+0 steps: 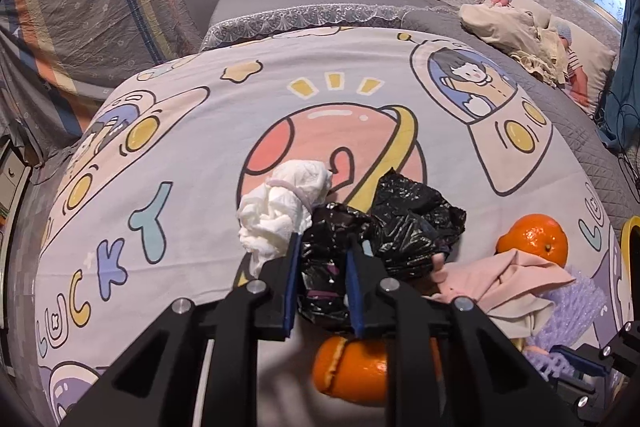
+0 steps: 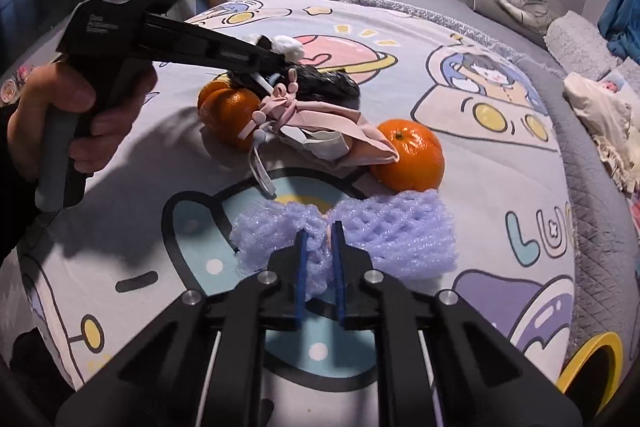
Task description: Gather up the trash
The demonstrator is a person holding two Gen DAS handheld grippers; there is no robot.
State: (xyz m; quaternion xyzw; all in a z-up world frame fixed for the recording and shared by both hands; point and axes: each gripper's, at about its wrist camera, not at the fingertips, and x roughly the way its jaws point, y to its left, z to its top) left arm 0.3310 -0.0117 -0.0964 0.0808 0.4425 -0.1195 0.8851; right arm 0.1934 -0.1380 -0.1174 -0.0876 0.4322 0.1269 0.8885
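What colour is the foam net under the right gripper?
Pale lilac-purple foam net, seen best in the right wrist view, pinched in the right gripper.

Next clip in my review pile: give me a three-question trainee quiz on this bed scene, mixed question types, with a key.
1. True or false: the left gripper has its jaws shut on the black plastic bag.
2. Multiple choice: what is pinched in the right gripper?
A) the purple foam net
B) the white tissue
C) the pink cloth
3. Short answer: how many oranges lie on the bedsheet, and where are they relative to the pink cloth?

Key
1. True.
2. A.
3. Two: one orange at the cloth's right end, the other orange at its left end, as the right wrist view shows them.
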